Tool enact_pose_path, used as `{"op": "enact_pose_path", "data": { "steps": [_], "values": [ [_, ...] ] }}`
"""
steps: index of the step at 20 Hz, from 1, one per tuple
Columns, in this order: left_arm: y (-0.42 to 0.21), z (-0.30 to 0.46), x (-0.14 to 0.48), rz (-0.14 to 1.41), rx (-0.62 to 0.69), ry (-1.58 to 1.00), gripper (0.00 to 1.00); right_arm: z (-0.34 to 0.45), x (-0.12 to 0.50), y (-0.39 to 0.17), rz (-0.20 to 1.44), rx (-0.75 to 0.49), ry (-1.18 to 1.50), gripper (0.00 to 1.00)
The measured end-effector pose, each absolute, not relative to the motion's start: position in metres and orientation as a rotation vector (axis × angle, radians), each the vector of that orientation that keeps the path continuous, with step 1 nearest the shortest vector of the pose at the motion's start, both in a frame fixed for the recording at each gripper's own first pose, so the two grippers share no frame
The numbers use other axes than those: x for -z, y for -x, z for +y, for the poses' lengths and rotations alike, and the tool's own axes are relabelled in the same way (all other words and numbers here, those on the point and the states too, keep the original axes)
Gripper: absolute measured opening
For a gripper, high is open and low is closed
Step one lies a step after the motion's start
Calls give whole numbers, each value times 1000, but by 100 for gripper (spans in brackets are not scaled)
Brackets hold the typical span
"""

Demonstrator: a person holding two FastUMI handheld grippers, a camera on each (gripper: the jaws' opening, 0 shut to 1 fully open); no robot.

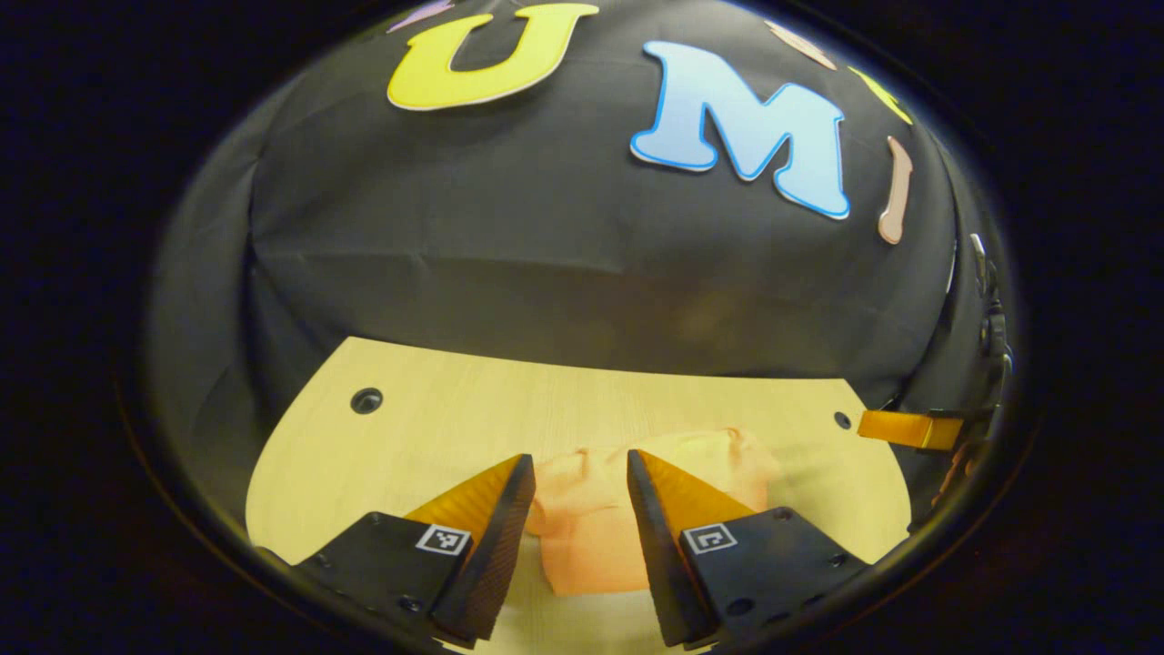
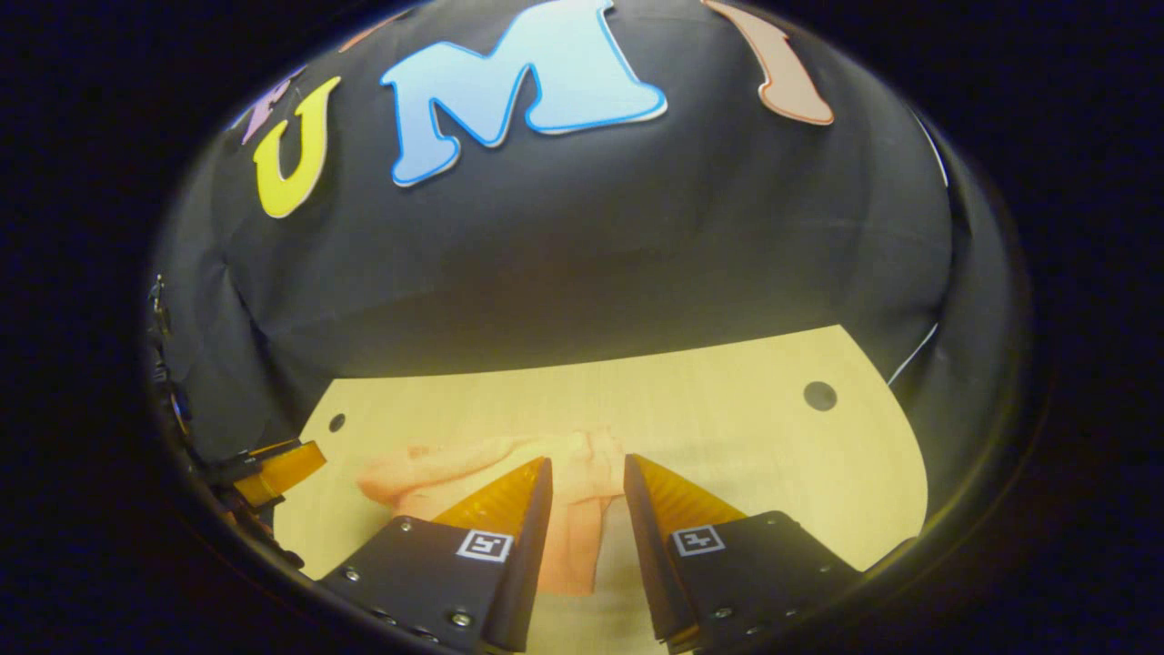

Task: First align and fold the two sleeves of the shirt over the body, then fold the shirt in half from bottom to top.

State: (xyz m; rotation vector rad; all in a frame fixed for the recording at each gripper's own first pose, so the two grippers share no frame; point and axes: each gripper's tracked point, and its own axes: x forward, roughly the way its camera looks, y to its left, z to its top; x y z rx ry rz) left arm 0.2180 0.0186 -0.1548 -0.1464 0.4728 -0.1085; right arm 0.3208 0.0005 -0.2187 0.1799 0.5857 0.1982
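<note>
A peach-coloured shirt (image 1: 591, 537) lies bunched on the light wooden table (image 1: 436, 409). In the left gripper view my left gripper (image 1: 580, 458) stands open just above it, and the cloth shows in the gap between the fingers without being pinched. In the right gripper view the shirt (image 2: 427, 473) stretches to the left, with a narrow strip running down between the fingers. My right gripper (image 2: 587, 461) is open over that strip. The right gripper (image 1: 909, 428) shows at the far right edge of the left gripper view, and the left gripper (image 2: 277, 468) at the far left edge of the right gripper view.
The table (image 2: 727, 409) ends at the black cloth wall behind. A round hole (image 1: 366, 400) sits near its back left corner and another hole (image 2: 819, 396) near its back right. Bare wood lies on both sides of the shirt.
</note>
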Motion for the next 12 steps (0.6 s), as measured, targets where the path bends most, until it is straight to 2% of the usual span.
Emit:
{"op": "enact_pose_path", "data": {
  "steps": [1, 3, 5, 6, 7, 12],
  "values": [
    [-204, 20, 144, 467, 104, 139, 75, -4, 216, -316, 578, -200, -189, 49],
    [-176, 22, 124, 453, 104, 146, 66, -15, 213, -309, 556, -207, -197, 49],
    [-147, 22, 102, 431, 103, 159, 66, -16, 202, -298, 526, -215, -194, 49],
    [-133, 21, 92, 417, 105, 162, 75, -17, 195, -290, 506, -220, -193, 49],
    [-120, 21, 82, 404, 109, 160, 66, -19, 188, -284, 487, -226, -193, 49],
    [-68, 14, 44, 333, 131, 131, 66, -13, 156, -234, 419, -256, -186, 49]
  ]
}}
